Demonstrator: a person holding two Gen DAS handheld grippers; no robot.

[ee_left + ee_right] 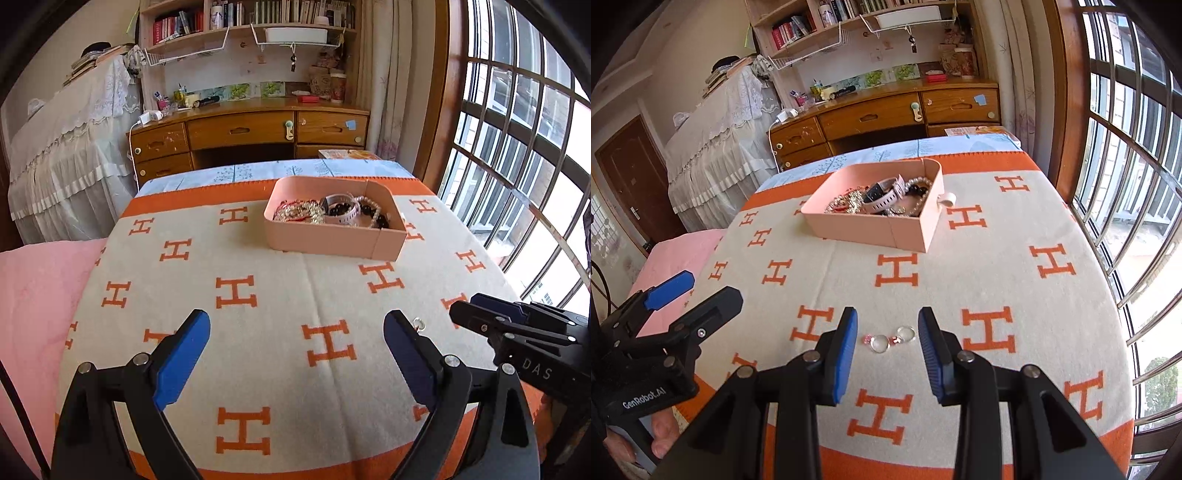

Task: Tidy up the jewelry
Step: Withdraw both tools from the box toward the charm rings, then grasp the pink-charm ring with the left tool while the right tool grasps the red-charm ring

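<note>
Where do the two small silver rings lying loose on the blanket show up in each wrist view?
Left wrist: only one ring peeks out beside the right finger.
Right wrist: two small silver rings lie between the open right claw.
Shared landmark: the pink rectangular jewelry box.

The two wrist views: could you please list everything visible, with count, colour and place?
Blanket: one, cream with orange H marks, covering the bed.
Box: one, pink, open, far half of the blanket.
Watch: one, pale pink strap, in the box.
Bracelets: several, pearl and dark beads, in the box; count unclear.
Chains: a gold and red tangle, box's left side.
Rings: two, silver with pink stones, on the blanket between the right gripper's fingers.
Pink cover: one, left of the blanket.
Desk: one, wooden, beyond the bed.
Window: barred, right.
Left gripper: black, blue pads, open.
Right gripper: same, open.
</note>
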